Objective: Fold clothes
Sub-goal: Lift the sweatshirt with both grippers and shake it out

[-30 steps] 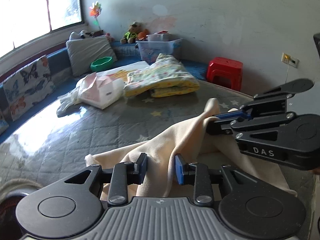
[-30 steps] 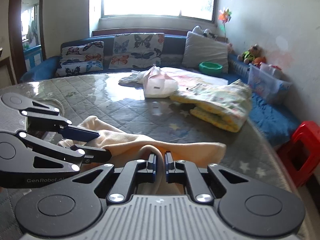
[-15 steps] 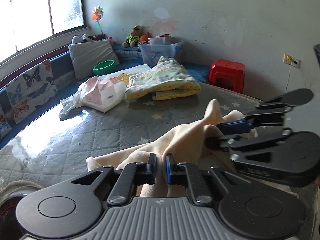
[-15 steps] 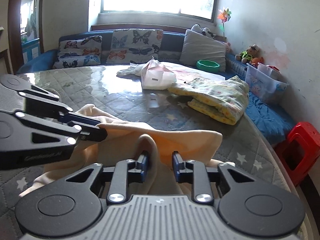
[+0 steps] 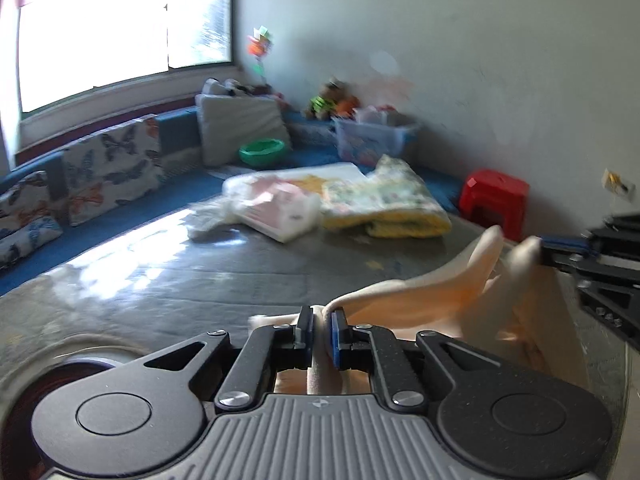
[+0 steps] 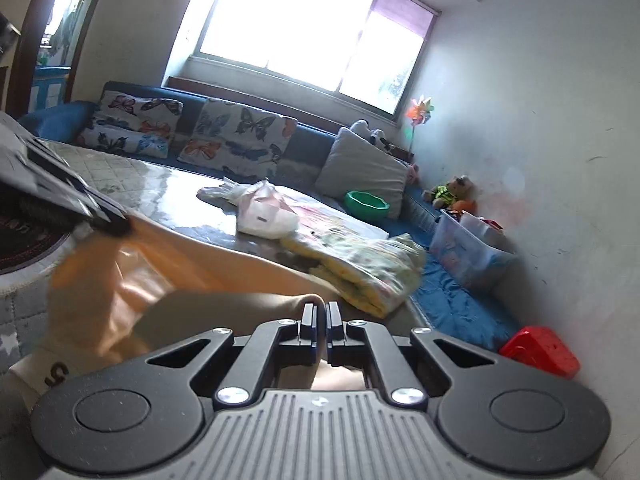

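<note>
A cream garment (image 5: 420,296) hangs stretched between both grippers above the grey quilted mat (image 5: 160,280). My left gripper (image 5: 320,316) has a fold of it between its blue pads, and the jaws are closing tight on it. My right gripper (image 6: 321,312) pinches another edge of the cream garment (image 6: 180,280), its jaws closing to a thin gap with cloth in it. In the left wrist view the right gripper (image 5: 560,252) sits at the right edge, gripping the cloth. The left gripper (image 6: 108,220) shows at the left of the right wrist view, blurred.
A folded yellow blanket (image 5: 384,208) and a white plastic bag (image 5: 276,212) lie on the far side of the mat. Beyond are a red stool (image 5: 496,196), a clear storage bin (image 5: 372,136), a green bowl (image 5: 262,150) and butterfly cushions (image 6: 236,136) under the window.
The left jaws went from open around the cloth to shut on it. The right jaws opened briefly and shut again. Both grippers rose and drew apart, lifting the garment off the mat.
</note>
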Demonstrator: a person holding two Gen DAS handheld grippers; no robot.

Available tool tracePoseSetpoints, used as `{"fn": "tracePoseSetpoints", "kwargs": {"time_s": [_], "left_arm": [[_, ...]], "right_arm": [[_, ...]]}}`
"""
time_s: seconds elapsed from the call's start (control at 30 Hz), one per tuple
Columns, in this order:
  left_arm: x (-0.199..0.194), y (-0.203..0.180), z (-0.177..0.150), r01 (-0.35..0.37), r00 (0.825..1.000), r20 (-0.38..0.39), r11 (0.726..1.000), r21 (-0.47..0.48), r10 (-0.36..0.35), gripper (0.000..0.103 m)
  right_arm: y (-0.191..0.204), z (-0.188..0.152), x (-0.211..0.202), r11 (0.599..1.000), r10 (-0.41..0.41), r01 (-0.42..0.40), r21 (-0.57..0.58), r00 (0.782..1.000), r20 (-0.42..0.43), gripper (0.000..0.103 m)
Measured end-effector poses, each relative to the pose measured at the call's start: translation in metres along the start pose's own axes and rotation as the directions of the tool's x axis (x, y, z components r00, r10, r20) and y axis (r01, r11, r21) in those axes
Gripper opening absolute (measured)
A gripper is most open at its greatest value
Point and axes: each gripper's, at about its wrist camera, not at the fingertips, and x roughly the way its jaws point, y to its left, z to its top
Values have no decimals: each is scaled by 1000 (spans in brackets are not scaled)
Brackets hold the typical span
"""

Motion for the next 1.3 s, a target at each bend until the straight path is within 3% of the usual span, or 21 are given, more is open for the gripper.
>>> {"fn": "tracePoseSetpoints", "kwargs": {"time_s": [0.2, 0.3, 0.43, 0.5, 0.57, 0.73, 0.9, 1.03, 1.07, 1.2, 1.3], "left_arm": [[-54, 40, -19, -64, 998, 21, 994, -91, 66, 9], [-85, 53, -35, -111, 993, 20, 986, -128, 114, 9], [-124, 70, -63, -187, 982, -25, 966, -178, 186, 9], [-144, 80, -80, -233, 972, -64, 953, -193, 224, 9], [-162, 92, -97, -274, 960, -120, 941, -199, 254, 10], [-199, 126, -130, -295, 945, -215, 925, -241, 246, 21], [-220, 148, -127, -320, 942, -193, 911, -259, 275, 34], [-210, 167, -111, -349, 935, -164, 902, -254, 316, 38], [-200, 170, -107, -337, 939, -165, 909, -247, 303, 42], [-145, 180, -95, -285, 948, -205, 936, -206, 243, 46], [-104, 185, -94, -266, 944, -245, 949, -171, 221, 54]], "right_arm": [[-11, -16, -30, 1000, 29, -29, 2, 996, -84, 3], [-8, -29, -38, 994, 106, -104, 23, 985, -137, 3], [18, -34, -36, 974, 221, -224, 3, 956, -194, 9], [29, -28, -37, 955, 290, -295, 5, 936, -199, 27], [35, -18, -40, 929, 366, -370, 15, 910, -193, 34], [31, 19, -41, 866, 499, -493, 80, 855, -141, 36], [40, 54, 4, 846, 532, -524, 98, 837, -126, 36], [63, 66, 63, 827, 561, -540, 155, 808, -179, 36], [71, 66, 80, 812, 582, -555, 179, 787, -203, 36], [85, 57, 115, 793, 609, -562, 236, 748, -265, 37], [88, 50, 126, 774, 633, -572, 273, 718, -291, 38]]}}
